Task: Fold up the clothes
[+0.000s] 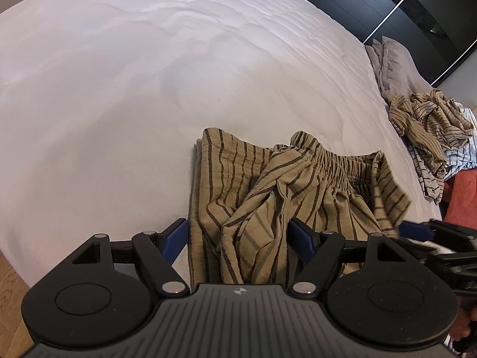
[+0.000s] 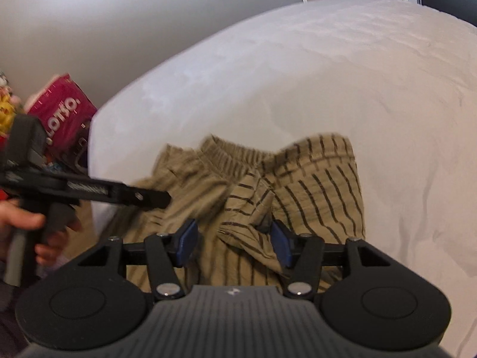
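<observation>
Striped tan shorts (image 1: 268, 191), crinkled woven cotton with a gathered elastic waistband, lie bunched at the near edge of the white quilted bed (image 1: 149, 74). Left gripper (image 1: 238, 238) jaws wide, fabric between, pads off it. Right gripper (image 2: 234, 243) jaws apart over a fold, gripping nothing. Crumpled clothes pile (image 1: 432, 125) at the far right.

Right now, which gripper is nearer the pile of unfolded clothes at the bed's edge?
Right. The right gripper sits on the side of the striped shorts facing the clothes pile; the left gripper is over the shorts' far side, farther away.
</observation>
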The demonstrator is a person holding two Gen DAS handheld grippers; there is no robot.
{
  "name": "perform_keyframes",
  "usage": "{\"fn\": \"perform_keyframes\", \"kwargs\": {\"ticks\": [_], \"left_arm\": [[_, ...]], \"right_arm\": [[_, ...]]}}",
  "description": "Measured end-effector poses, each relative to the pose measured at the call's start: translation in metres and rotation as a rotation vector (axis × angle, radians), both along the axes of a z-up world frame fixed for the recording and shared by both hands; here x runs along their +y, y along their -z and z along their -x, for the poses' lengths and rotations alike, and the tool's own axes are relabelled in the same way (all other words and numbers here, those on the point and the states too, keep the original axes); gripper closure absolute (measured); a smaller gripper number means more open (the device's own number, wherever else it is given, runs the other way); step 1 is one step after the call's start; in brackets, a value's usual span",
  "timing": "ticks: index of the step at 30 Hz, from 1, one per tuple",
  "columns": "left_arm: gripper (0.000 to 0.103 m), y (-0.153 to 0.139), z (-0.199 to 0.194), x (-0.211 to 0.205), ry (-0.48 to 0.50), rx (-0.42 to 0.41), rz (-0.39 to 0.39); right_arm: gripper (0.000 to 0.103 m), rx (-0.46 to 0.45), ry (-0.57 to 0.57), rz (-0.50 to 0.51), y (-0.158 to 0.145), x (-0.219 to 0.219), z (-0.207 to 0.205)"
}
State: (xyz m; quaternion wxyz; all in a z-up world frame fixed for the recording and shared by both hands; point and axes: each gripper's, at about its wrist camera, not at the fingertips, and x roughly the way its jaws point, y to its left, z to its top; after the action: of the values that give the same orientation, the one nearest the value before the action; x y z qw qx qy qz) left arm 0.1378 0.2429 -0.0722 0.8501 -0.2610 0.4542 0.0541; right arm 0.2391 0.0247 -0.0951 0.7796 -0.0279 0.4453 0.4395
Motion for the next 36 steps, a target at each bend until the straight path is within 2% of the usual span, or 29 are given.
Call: {"fn": "perform_keyframes", "kwargs": {"ticks": [3, 4, 5, 7, 9, 12, 17, 19, 22, 27, 29, 30, 36], "left_arm": [[0.031, 0.0, 0.0, -0.001, -0.005, 0.0, 0.002], [0.031, 0.0, 0.0, -0.002, -0.007, 0.001, 0.002], [0.031, 0.0, -0.001, -0.002, -0.008, 0.001, 0.002], [0.031, 0.001, -0.001, -0.003, -0.01, 0.002, 0.001], [0.031, 0.001, -0.001, -0.004, -0.01, 0.002, 0.0], [0.031, 0.001, -0.002, -0.004, -0.01, 0.003, -0.001], [0.031, 0.001, -0.002, -0.002, -0.006, 0.002, 0.001], [0.031, 0.002, -0.002, -0.001, -0.003, 0.002, 0.003], [0.031, 0.002, -0.002, 0.0, 0.003, 0.002, 0.003], [0.031, -0.001, 0.0, 0.0, 0.014, -0.007, -0.007], [0.031, -0.004, 0.002, -0.001, 0.017, -0.019, -0.016], [0.031, -0.006, 0.004, -0.002, 0.019, -0.027, -0.021], [0.031, -0.019, 0.016, -0.002, -0.006, -0.055, -0.03]], "right_arm": [[0.046, -0.031, 0.022, -0.043, -0.016, -0.012, 0.0], [0.049, -0.042, 0.033, -0.061, -0.021, -0.016, -0.001], [0.064, -0.054, 0.052, -0.082, -0.025, -0.021, -0.003], [0.082, -0.072, 0.103, -0.11, -0.031, -0.027, -0.009], [0.082, -0.083, 0.167, -0.105, -0.032, -0.033, -0.014], [0.083, -0.072, 0.189, -0.063, -0.023, -0.03, -0.018], [0.083, -0.044, 0.105, 0.02, 0.005, 0.004, -0.009], [0.083, -0.064, 0.068, 0.094, 0.017, 0.014, -0.003], [0.083, -0.087, 0.043, 0.149, 0.03, 0.022, 0.002], [0.079, -0.091, 0.042, 0.14, 0.018, 0.018, 0.002], [0.057, -0.109, 0.054, 0.108, 0.008, 0.008, 0.002], [0.054, -0.12, 0.06, 0.091, 0.002, 0.004, 0.001], [0.053, -0.133, 0.177, 0.041, -0.018, -0.027, -0.011]]}}
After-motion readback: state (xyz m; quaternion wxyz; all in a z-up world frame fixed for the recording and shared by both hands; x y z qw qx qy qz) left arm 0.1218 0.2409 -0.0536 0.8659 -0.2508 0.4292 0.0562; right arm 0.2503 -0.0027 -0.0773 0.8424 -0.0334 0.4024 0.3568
